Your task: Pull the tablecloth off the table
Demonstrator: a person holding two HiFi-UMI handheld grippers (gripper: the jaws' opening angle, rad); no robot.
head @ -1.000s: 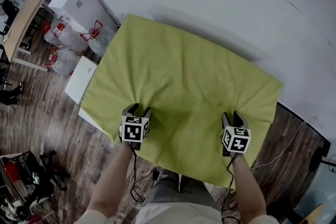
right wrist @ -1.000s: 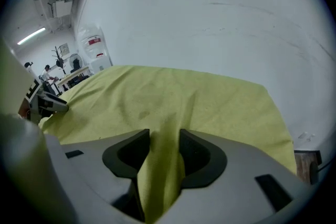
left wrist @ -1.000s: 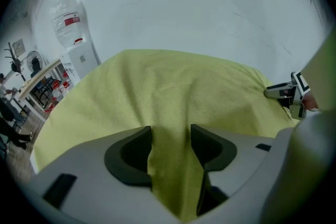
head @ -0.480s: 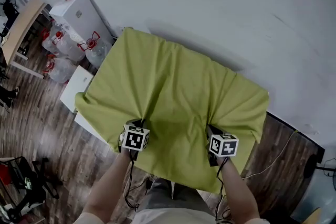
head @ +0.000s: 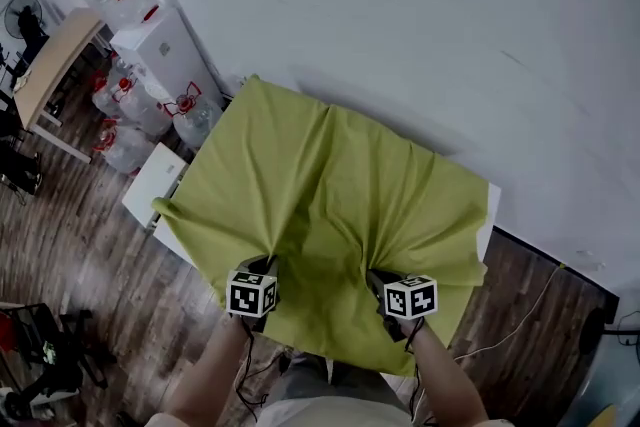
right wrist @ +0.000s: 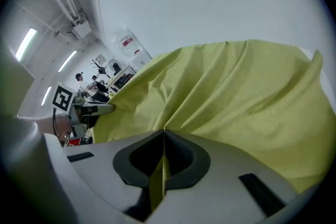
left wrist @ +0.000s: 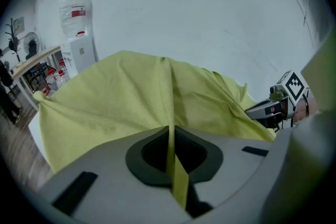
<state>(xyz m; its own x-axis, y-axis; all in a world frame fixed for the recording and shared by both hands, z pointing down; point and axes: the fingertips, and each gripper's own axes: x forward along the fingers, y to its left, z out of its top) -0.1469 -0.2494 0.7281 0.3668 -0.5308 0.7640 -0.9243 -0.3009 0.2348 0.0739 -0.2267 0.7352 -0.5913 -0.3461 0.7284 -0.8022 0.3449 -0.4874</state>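
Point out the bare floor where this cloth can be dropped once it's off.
Bare wood floor lies on the left, between the table and the dark gear in the corner. Right of the table it is open but for a thin cable. Crowded: water bottles and a white box off the table's far-left side.

Head cam looks steeply down, L/R cams sit close behind own jaws — all share tablecloth (head: 330,205).

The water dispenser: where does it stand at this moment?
In the head view the water dispenser stands at the upper left, by the wall, past the far left corner of the tablecloth, with water jugs beside it.
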